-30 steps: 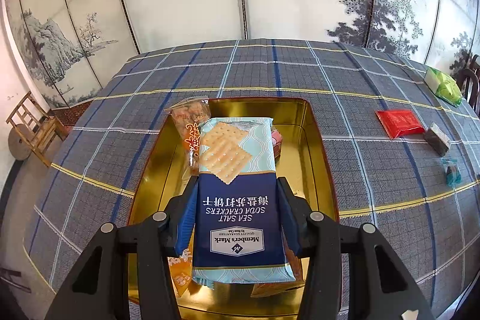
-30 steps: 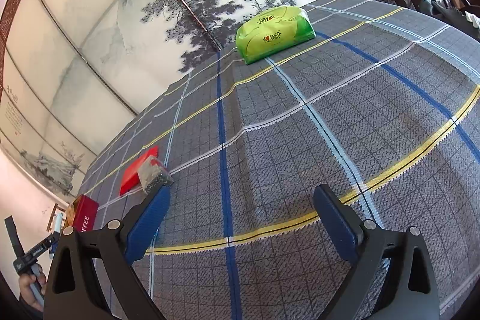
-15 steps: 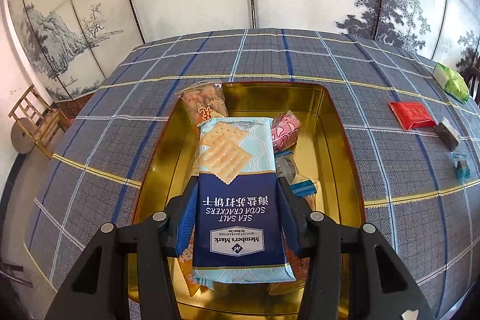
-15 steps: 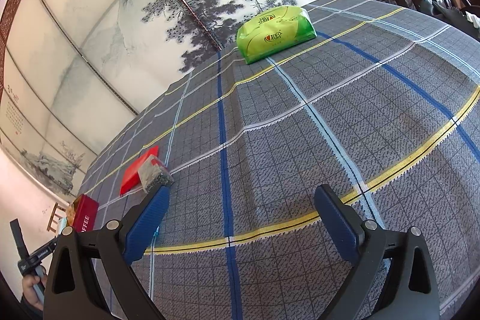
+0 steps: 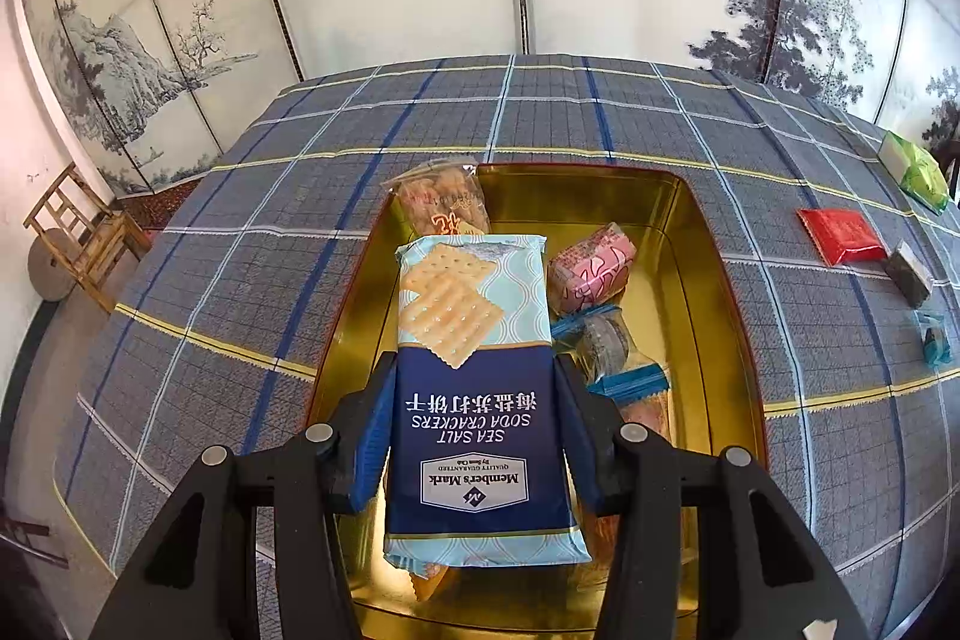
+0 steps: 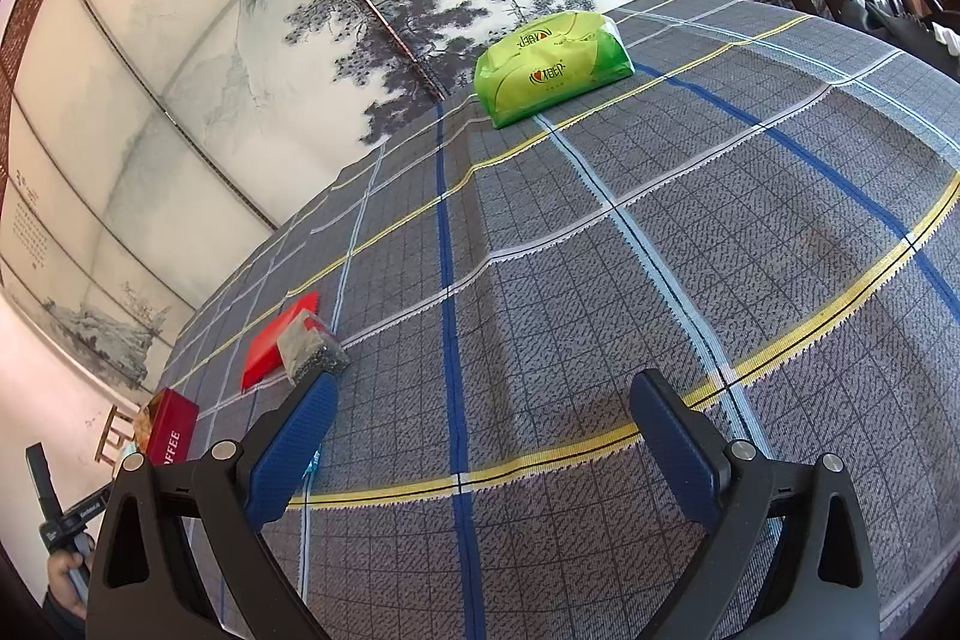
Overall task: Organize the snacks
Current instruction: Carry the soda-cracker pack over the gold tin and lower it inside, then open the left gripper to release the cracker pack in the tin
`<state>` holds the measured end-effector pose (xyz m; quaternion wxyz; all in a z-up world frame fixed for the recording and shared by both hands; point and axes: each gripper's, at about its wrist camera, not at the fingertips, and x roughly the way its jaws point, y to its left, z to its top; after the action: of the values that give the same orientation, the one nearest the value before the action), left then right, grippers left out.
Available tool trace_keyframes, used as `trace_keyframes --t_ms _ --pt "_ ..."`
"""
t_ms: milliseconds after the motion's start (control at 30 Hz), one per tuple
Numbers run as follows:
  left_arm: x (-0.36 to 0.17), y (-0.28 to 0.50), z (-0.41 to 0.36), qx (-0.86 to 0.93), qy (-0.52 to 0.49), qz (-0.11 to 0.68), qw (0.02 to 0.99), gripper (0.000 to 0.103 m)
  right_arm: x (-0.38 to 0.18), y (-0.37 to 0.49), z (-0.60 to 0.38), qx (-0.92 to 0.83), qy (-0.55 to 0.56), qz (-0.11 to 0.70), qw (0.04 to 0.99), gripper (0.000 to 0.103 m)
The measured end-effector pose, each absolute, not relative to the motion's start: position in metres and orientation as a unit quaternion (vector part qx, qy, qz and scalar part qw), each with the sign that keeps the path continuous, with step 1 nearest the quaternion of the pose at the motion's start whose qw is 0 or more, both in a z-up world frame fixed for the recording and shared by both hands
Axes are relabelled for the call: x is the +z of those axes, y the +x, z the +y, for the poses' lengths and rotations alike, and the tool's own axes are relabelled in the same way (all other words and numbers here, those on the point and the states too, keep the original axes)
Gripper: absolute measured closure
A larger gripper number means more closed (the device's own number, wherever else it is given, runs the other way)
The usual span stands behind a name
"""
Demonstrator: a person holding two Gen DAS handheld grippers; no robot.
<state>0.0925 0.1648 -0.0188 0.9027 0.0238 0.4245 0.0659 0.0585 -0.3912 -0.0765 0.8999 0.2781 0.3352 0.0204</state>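
So the left gripper (image 5: pixel 474 436) had both blue pads clamped on the sides of a sea salt soda cracker pack (image 5: pixel 474 388), holding it flat over the gold tin (image 5: pixel 708 244). Already in the tin were a clear bag of orange-ish snacks (image 5: pixel 441 202) leaning at the far left corner, a pink wrapped snack (image 5: pixel 591 268) and a blue-ended wrapper (image 5: pixel 606 346) just right of the pack.

On the plaid tablecloth (image 6: pixel 600 280), off to the tin's right, sat a red packet (image 5: pixel 840 235), a dark little packet (image 5: pixel 909 271) touching it, and a small teal candy (image 5: pixel 935 337). Couldn't really make out what that one was.

The right gripper (image 6: pixel 480 430) was wide open with nothing in it, low over the cloth. A green pack (image 6: pixel 552 67) sat at the far edge.
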Motion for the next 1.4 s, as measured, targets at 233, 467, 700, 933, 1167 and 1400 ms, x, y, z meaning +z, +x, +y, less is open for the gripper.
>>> trace_keyframes --t_ms 233,467,700,933,1167,1400 --pt "-0.016 0.113 0.159 0.06 0.027 0.433 0.899 0.058 -0.077 0.058 -0.391 0.02 0.278 0.335 0.9 0.005" --pt "-0.029 0.13 0.155 0.062 0.033 0.463 0.883 0.058 -0.077 0.058 -0.391 0.021 0.278 0.335 0.9 0.005" --pt "-0.039 0.142 0.146 0.063 0.054 0.475 0.876 0.058 -0.077 0.058 -0.391 0.021 0.278 0.335 0.9 0.005" --pt "-0.042 0.147 0.154 0.076 0.074 0.479 0.871 0.058 -0.076 0.06 -0.39 0.021 0.278 0.335 0.9 0.005" --pt "-0.046 0.154 0.143 0.066 0.104 0.484 0.866 0.058 -0.076 0.06 -0.39 0.021 0.278 0.335 0.9 0.005" --pt "-0.053 0.16 0.121 0.039 0.114 0.49 0.863 0.058 -0.076 0.06 -0.39 0.021 0.279 0.335 0.9 0.004"
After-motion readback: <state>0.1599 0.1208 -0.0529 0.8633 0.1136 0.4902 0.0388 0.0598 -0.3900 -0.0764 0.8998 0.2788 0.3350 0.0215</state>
